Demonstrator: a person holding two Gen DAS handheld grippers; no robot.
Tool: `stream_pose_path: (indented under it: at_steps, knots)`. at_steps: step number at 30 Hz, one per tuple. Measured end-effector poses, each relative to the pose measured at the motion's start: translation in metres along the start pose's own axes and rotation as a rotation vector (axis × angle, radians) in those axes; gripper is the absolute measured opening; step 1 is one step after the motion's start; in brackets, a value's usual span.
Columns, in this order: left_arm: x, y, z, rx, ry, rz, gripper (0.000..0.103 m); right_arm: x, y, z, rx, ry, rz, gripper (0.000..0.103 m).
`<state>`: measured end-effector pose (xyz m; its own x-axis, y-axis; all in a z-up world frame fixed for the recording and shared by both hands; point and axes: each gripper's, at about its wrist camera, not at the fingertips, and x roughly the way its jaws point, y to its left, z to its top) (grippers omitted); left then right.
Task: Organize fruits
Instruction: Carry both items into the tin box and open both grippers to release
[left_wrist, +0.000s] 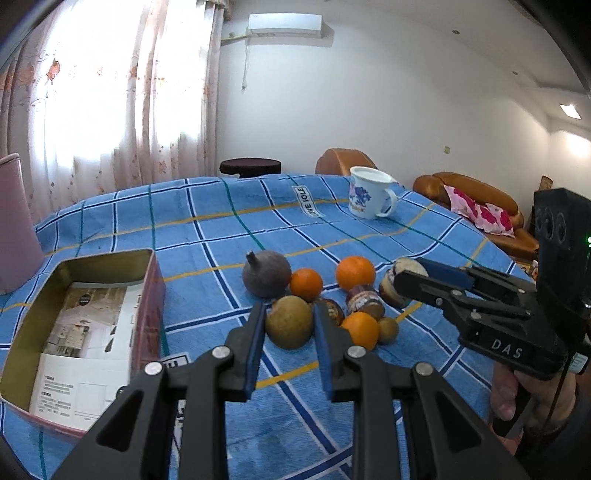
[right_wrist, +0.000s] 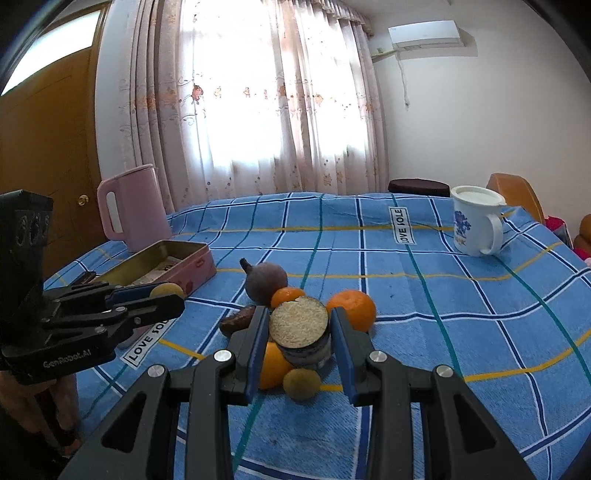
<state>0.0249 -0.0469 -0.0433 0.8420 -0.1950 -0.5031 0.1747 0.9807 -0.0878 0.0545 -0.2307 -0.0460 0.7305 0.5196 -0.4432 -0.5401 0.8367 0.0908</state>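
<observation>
A pile of fruit lies on the blue checked cloth: a dark purple fruit (left_wrist: 266, 273), three oranges (left_wrist: 306, 284) (left_wrist: 355, 273) (left_wrist: 360, 329), a brown-green round fruit (left_wrist: 289, 322) and a small brown one (left_wrist: 388, 330), with some small wrapped cakes (left_wrist: 364, 300). My left gripper (left_wrist: 289, 325) is shut on the brown-green fruit. My right gripper (right_wrist: 298, 334) is shut on a round wrapped cake (right_wrist: 299, 328) and shows in the left wrist view (left_wrist: 408, 275). An open pink tin box (left_wrist: 85, 325) sits to the left.
A white mug (left_wrist: 371, 197) stands at the far right of the table. A pink kettle (right_wrist: 129, 208) stands behind the tin box (right_wrist: 166, 264). A dark stool (left_wrist: 250, 167) and brown sofa (left_wrist: 476, 206) lie beyond the table.
</observation>
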Motion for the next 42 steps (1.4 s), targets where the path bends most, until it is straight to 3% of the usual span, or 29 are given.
stream_pose_path:
  at_steps: [17,30,42]
  knots:
    - [-0.018,0.032,0.005,-0.046,-0.039,0.076,0.027,0.018,0.042,0.03,-0.073,-0.016,0.075,0.036]
    - [-0.038,0.115,0.007,-0.178,-0.071,0.193,0.027,0.071,0.117,0.062,-0.15,0.006,0.216,0.036]
    - [-0.027,0.183,0.002,-0.274,-0.014,0.265,0.027,0.132,0.181,0.052,-0.218,0.101,0.275,0.036]
